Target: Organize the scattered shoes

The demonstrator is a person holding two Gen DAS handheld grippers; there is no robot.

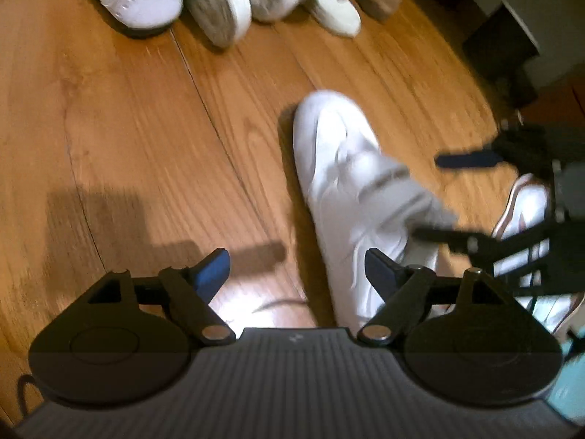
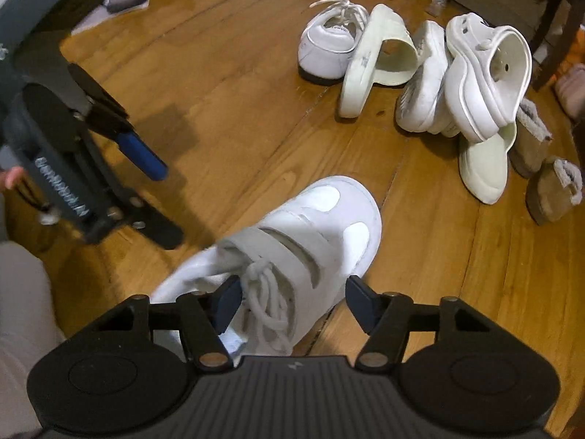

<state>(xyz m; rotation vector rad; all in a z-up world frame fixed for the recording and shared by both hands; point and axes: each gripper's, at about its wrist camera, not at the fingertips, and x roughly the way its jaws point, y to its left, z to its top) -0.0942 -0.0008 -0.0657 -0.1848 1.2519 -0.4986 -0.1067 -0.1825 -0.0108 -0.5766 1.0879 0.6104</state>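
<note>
Right gripper [image 2: 292, 303] nearer: jaws partly parted astride laces, nothing clamped | left gripper [image 1: 298, 274] wide, empty, beside | white strapped leather sneaker [image 2: 292, 241] lay on wooden floor [image 2: 226, 84], toe pointed away toward shoe cluster [image 2: 431, 84]

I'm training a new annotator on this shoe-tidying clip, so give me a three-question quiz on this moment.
1. True or false: the left gripper is clamped on the strapped white sneaker.
2. Which gripper has that sneaker between its fingers? A) left B) right C) neither
3. Fill in: the shoes lie on a wooden ____.

Key:
1. False. Its jaws stand open over bare floor, with the sneaker off to one side.
2. B. The right gripper straddles the laced part, though its pads do not visibly press on it.
3. Floor. The pile of pale shoes sits farther away on it.
</note>
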